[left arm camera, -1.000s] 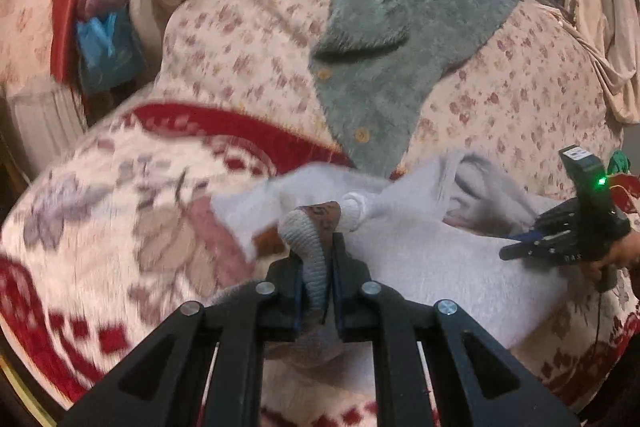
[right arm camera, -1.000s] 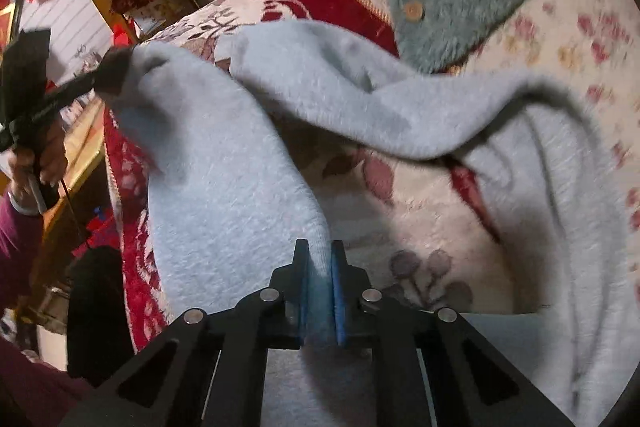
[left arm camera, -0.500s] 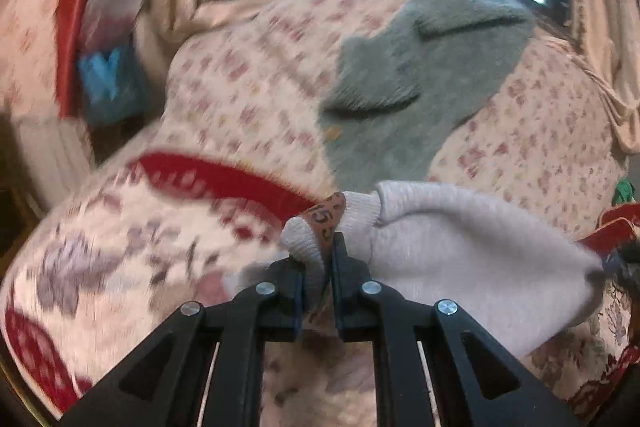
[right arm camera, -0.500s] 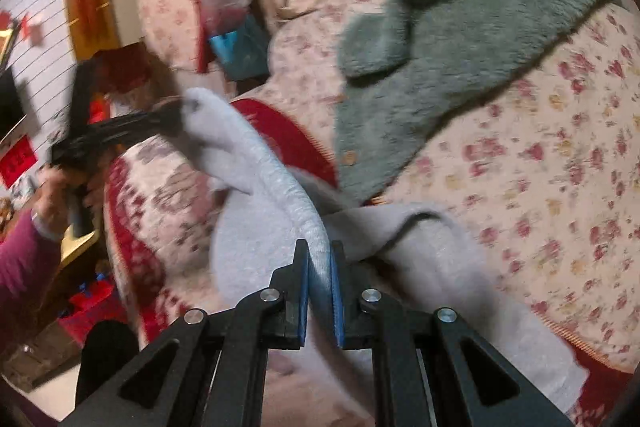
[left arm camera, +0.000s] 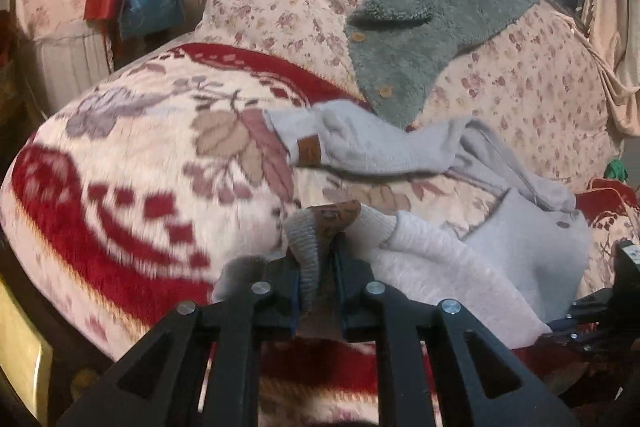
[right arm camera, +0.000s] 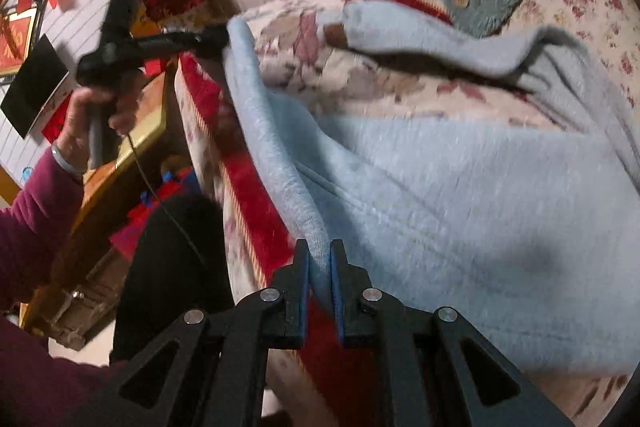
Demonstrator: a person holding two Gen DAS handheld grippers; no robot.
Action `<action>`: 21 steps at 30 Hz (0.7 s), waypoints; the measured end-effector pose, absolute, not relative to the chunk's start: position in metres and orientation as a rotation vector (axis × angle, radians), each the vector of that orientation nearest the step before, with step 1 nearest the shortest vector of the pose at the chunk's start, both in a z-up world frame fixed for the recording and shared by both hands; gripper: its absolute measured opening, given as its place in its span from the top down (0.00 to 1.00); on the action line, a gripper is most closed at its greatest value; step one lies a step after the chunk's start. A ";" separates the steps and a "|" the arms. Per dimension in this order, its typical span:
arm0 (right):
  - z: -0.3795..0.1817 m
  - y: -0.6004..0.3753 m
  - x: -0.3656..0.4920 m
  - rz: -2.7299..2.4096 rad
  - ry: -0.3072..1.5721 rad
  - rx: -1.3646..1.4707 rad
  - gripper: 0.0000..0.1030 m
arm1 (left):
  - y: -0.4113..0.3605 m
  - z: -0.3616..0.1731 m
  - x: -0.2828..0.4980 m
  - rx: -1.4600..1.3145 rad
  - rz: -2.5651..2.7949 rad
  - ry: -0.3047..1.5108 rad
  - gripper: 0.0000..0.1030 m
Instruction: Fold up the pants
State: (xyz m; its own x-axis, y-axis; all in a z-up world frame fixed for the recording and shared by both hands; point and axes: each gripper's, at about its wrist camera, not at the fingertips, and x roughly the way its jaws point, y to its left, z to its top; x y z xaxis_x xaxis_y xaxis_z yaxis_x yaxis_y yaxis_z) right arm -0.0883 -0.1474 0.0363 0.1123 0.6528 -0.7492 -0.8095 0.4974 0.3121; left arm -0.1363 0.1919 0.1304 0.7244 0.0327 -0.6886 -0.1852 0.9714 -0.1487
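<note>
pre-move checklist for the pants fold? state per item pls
1. Left gripper clamped on ribbed cuff: ok.
2. Right gripper clamped on pants edge: ok.
3. Edge between the two grippers taut: ok, it runs straight to the left gripper in the right wrist view.
4. Other leg lying flat: not ok, it is rumpled across the blanket.
5. Green fleece jacket clear of the pants: cannot tell, its tip looks close.

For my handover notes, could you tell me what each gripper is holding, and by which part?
Both hold the light grey pants: the left gripper pinches a ribbed leg cuff, the right gripper the edge of the other end.
</note>
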 end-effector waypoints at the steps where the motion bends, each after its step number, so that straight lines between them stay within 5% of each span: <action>1: 0.030 -0.150 -0.088 1.081 0.999 -0.185 0.90 | 0.188 0.125 -0.142 -0.214 0.126 0.763 0.86; 5: 0.006 -0.159 -0.083 1.078 1.059 -0.110 0.85 | 0.173 0.101 -0.153 -0.169 0.170 0.810 0.86; 11: 0.045 -0.232 -0.048 0.997 1.002 0.158 0.82 | 0.176 0.095 -0.154 -0.217 0.185 0.799 0.86; 13: 0.061 -0.278 -0.024 0.852 0.953 0.170 0.71 | 0.175 0.095 -0.150 -0.214 0.191 0.801 0.86; 15: 0.071 -0.323 -0.001 0.700 0.922 0.187 0.20 | 0.172 0.096 -0.146 -0.213 0.192 0.796 0.86; 16: 0.075 -0.345 0.009 0.633 0.899 0.200 0.12 | 0.170 0.097 -0.144 -0.211 0.190 0.789 0.86; 21: 0.086 -0.431 0.033 0.353 0.878 0.234 0.11 | 0.162 0.098 -0.137 -0.200 0.181 0.782 0.86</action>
